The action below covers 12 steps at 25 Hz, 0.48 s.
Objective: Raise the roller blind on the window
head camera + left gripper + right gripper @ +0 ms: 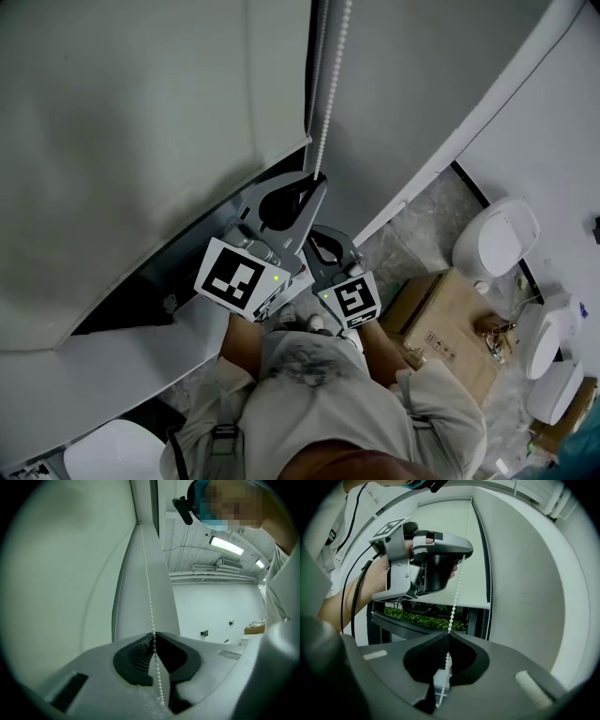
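Fingers of right gripper [448,633] and, higher, left gripper [153,634] clamp closed on bead chain [328,103].

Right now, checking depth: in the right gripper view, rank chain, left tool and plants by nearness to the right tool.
1. Chain, in the right tool.
2. Left tool, above, on the same chain.
3. Plants, low, outdoors.

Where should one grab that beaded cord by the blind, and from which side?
Pinch the bead chain on its free-hanging strand, from the room side, jaws closing across it. It hangs straight and thin, so its beads should catch. The left gripper and right gripper are both shut on it this way.
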Each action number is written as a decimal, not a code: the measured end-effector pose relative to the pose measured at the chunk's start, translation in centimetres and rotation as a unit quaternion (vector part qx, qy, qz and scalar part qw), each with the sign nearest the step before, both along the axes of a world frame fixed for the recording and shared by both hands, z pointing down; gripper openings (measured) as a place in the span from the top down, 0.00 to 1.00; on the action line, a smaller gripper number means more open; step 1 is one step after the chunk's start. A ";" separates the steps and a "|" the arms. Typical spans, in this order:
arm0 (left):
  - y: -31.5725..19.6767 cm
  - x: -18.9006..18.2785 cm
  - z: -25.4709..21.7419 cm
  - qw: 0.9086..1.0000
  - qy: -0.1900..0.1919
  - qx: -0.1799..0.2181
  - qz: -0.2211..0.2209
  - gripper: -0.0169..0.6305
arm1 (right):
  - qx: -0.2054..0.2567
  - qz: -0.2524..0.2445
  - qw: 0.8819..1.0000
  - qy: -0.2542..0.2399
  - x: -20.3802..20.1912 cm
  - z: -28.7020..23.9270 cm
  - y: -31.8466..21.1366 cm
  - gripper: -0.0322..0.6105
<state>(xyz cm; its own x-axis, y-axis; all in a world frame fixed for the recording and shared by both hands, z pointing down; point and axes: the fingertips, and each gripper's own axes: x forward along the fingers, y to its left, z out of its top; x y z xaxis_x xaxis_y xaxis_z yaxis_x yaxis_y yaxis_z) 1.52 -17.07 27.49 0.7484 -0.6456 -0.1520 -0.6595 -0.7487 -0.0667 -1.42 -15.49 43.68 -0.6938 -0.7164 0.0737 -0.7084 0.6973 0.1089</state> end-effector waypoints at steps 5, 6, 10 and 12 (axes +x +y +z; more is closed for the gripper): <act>0.3 -0.5 1.3 1.000 0.001 -0.013 0.005 0.94 | -0.011 0.007 1.000 0.007 0.0 1.1 -0.1 0.93; 0.2 -0.4 1.6 1.000 -0.001 -0.017 0.005 0.94 | -0.014 0.008 1.000 0.010 0.0 1.5 -0.1 0.93; -0.2 -0.1 3.6 0.999 -0.008 -0.039 0.006 0.94 | -0.033 0.011 0.999 0.019 0.3 3.4 -0.4 0.93; -0.4 -0.1 4.7 0.999 -0.007 -0.050 0.007 0.94 | -0.042 0.012 0.999 0.024 0.3 4.4 -0.5 0.93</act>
<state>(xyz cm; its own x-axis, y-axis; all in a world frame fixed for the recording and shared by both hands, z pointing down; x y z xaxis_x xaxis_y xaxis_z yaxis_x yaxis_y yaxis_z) 1.38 -17.44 32.14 0.7587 -0.6470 -0.0766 -0.6489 -0.7609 -0.0003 -1.12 -16.03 48.05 -0.6702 -0.7234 0.1661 -0.7212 0.6876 0.0846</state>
